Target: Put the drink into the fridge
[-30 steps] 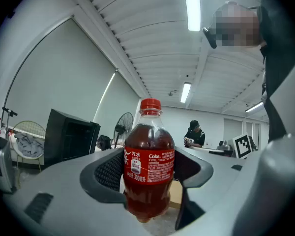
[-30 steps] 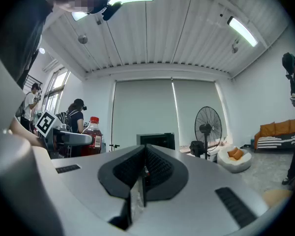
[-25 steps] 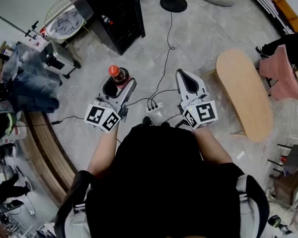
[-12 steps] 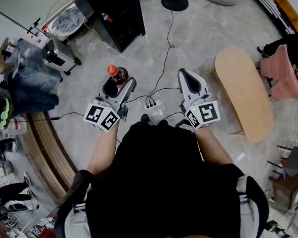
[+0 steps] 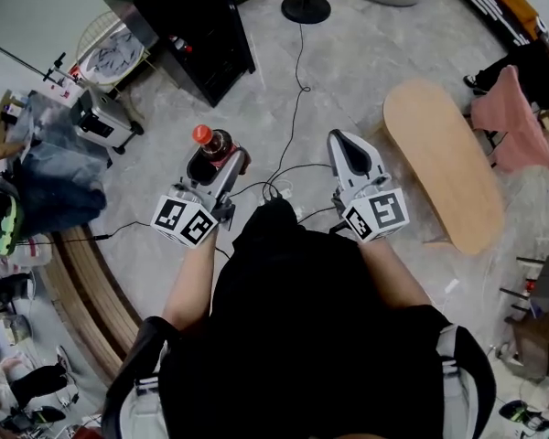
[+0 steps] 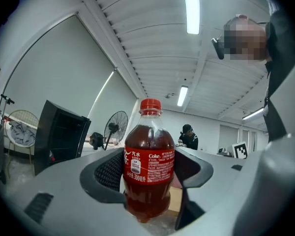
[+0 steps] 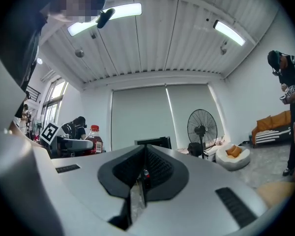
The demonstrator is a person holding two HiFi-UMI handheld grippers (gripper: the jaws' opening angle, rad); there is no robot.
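One cola bottle (image 6: 148,156) — clamped upright in left tool (image 5: 218,156) | right tool (image 7: 143,174) closed, empty | one black fridge (image 5: 201,21)

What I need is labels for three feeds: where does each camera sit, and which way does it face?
Head view: on the person's head, facing steeply down at the grey floor; shows torso, forearms, left gripper and right gripper.
Left gripper view: on the left gripper, facing along its fingers and up to the ceiling; fingers clamp a red-capped clear plastic cola bottle.
Right gripper view: on the right gripper, facing along its shut fingers, tilted upward.
Shared: all three show the bottle.
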